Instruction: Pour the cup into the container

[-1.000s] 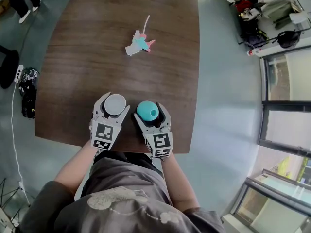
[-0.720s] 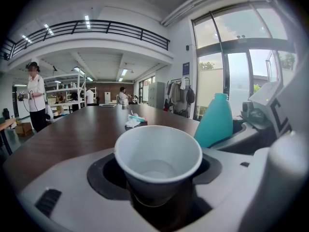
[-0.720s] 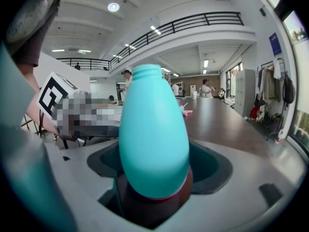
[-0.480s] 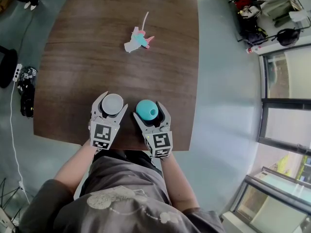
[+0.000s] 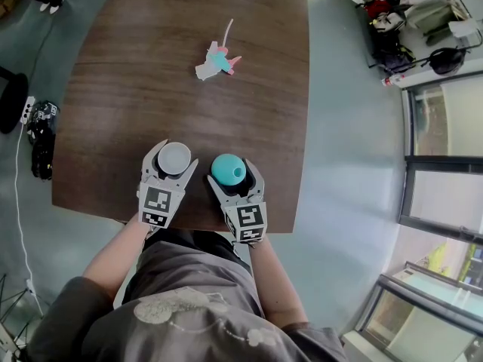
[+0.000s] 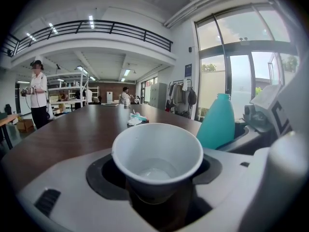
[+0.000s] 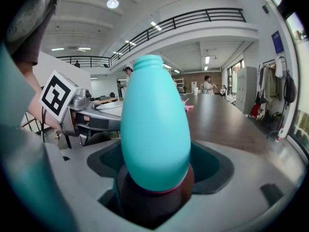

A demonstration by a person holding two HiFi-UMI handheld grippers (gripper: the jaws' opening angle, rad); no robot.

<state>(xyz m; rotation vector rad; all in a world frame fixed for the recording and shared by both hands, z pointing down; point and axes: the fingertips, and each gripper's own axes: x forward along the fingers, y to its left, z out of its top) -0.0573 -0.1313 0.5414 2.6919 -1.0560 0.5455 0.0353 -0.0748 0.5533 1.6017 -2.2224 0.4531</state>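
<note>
A white paper cup [image 5: 174,157] stands upright between the jaws of my left gripper [image 5: 173,160], which is shut on it near the table's front edge. In the left gripper view the cup [image 6: 157,151] fills the middle, its mouth open upward, with what looks like a little clear liquid at the bottom. Just to its right, my right gripper [image 5: 229,173] is shut on a teal bottle-shaped container [image 5: 228,169] with a small round mouth on top. The container [image 7: 154,129] stands upright and close in the right gripper view, and also shows in the left gripper view [image 6: 219,122].
The dark wooden table [image 5: 136,89] stretches away ahead of both grippers; its front edge [image 5: 173,223] lies right under them. A small pink, teal and white object [image 5: 217,60] lies farther up the table. Black gear [image 5: 41,138] sits on the floor at left.
</note>
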